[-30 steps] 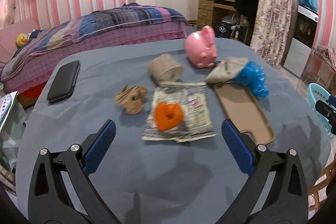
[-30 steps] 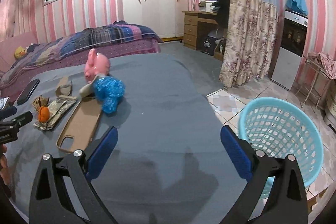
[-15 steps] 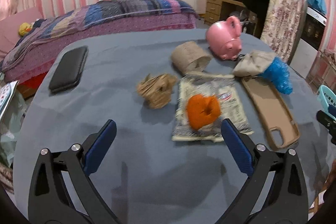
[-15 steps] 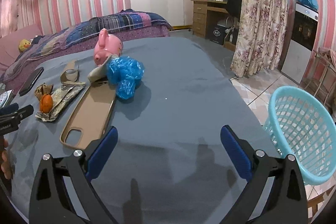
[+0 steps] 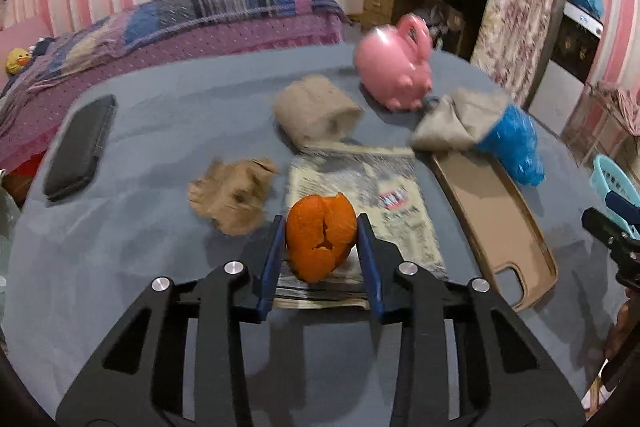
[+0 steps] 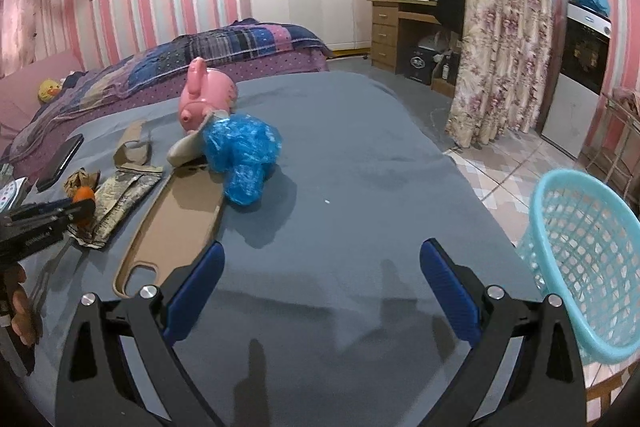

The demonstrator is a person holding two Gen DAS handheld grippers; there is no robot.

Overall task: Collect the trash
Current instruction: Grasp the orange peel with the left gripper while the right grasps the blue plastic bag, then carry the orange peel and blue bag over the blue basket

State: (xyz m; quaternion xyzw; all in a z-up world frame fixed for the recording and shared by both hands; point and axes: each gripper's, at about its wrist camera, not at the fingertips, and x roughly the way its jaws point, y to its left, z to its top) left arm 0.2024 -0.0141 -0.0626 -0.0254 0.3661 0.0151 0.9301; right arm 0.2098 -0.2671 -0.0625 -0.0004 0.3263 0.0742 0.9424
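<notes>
My left gripper (image 5: 321,231) is shut on an orange peel (image 5: 321,239) that rests on a flat printed wrapper (image 5: 360,203) on the grey table (image 5: 160,131). A crumpled brown paper (image 5: 232,195) lies just left of it. A cardboard roll (image 5: 316,117), a beige crumpled piece (image 5: 456,123) and a blue plastic bag (image 5: 514,147) lie farther back. My right gripper (image 6: 320,285) is open and empty above bare table, right of the blue bag (image 6: 240,155). A turquoise basket (image 6: 588,267) stands off the table's right edge.
A pink piggy bank (image 5: 396,67) stands at the back. A tan phone case (image 5: 496,219) lies right of the wrapper, a black phone (image 5: 80,147) at the left. A bed (image 5: 180,19), desk (image 6: 404,27) and floral curtain (image 6: 500,67) lie beyond.
My left gripper moved forward to the orange peel and closed on it. My right gripper shifted slightly forward and stayed open.
</notes>
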